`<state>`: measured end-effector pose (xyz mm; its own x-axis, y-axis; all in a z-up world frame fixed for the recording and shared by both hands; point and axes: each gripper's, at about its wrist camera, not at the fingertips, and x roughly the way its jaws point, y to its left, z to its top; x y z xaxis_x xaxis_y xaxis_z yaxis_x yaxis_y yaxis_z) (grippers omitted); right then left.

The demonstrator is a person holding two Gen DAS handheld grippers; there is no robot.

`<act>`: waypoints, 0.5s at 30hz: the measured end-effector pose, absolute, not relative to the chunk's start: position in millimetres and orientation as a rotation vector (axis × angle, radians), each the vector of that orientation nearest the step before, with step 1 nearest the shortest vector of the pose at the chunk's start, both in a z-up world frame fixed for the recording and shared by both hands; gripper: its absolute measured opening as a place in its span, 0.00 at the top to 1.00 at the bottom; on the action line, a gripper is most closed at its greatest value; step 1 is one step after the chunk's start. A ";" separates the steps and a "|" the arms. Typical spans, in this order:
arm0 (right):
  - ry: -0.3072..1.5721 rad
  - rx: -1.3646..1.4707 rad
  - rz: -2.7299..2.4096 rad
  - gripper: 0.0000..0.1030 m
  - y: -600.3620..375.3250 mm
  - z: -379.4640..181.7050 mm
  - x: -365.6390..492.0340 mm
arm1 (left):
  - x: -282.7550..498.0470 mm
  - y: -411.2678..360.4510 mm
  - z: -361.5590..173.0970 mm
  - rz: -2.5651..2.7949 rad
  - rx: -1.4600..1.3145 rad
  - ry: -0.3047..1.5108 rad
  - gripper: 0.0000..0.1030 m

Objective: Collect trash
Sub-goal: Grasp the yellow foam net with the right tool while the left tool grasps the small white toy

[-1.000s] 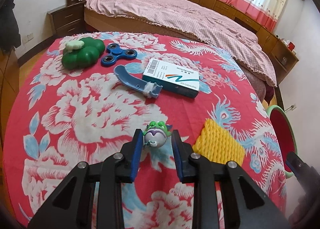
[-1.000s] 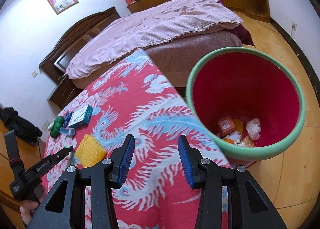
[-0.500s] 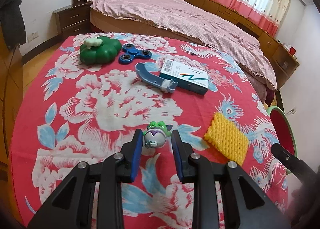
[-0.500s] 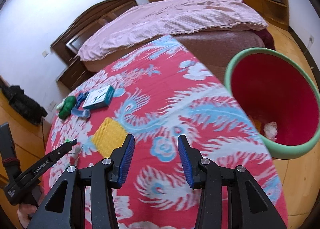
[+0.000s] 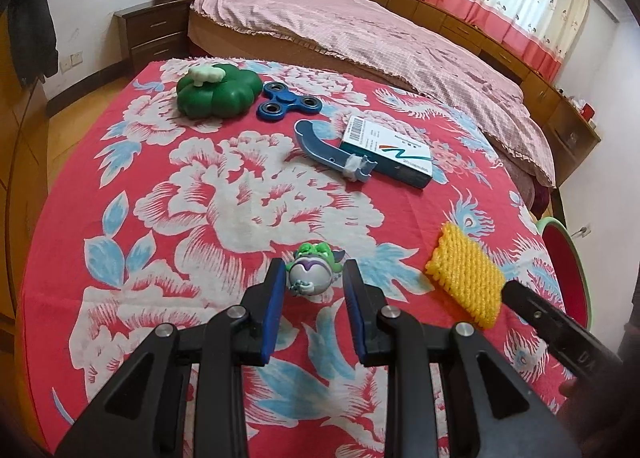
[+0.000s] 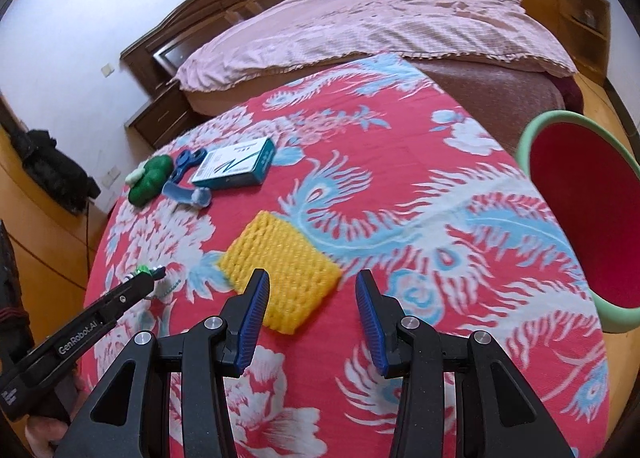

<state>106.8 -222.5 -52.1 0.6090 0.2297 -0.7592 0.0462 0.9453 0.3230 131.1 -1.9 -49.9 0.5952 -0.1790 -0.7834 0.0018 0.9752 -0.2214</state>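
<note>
The green-rimmed bin (image 6: 576,218) stands off the table's right edge, now at the side of the right view instead of filling it. The yellow foam net (image 6: 280,270) lies just ahead of the right gripper (image 6: 312,310), whose jaws gape empty; light, soft, springy, best pinched across its near edge. The left gripper (image 5: 314,290) clamps a small green-capped toy (image 5: 314,272)

Trash on your bench, bin at its edge.
Your yellow foam net (image 6: 282,276) lies flat on the red floral cloth. A small green-topped figurine (image 5: 313,271) sits between the left claw's (image 5: 312,290) pads. The green-rimmed red bin (image 6: 580,214) stands open beside the bench.
</note>
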 end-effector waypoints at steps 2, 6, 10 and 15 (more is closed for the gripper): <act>0.922 0.311 0.114 0.56 -216.4 -54.9 109.9 | 130.9 -1.4 -49.7 -0.105 -0.207 0.928 0.72; 0.934 0.279 0.126 0.56 -206.9 -59.0 112.9 | 131.3 -0.6 -50.4 -0.104 -0.209 0.932 0.72; 0.937 0.249 0.130 0.56 -200.7 -63.4 114.7 | 132.0 1.1 -51.5 -0.104 -0.210 0.936 0.72; 0.923 0.213 0.127 0.56 -195.5 -63.8 114.8 | 131.7 -0.5 -52.2 -0.103 -0.206 0.938 0.72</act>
<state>114.8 -195.5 -63.8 0.5982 0.1994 -0.7761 -0.0174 0.9715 0.2362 131.7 -0.5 -52.2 0.5882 -0.1772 -0.7891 -0.0013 0.9755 -0.2201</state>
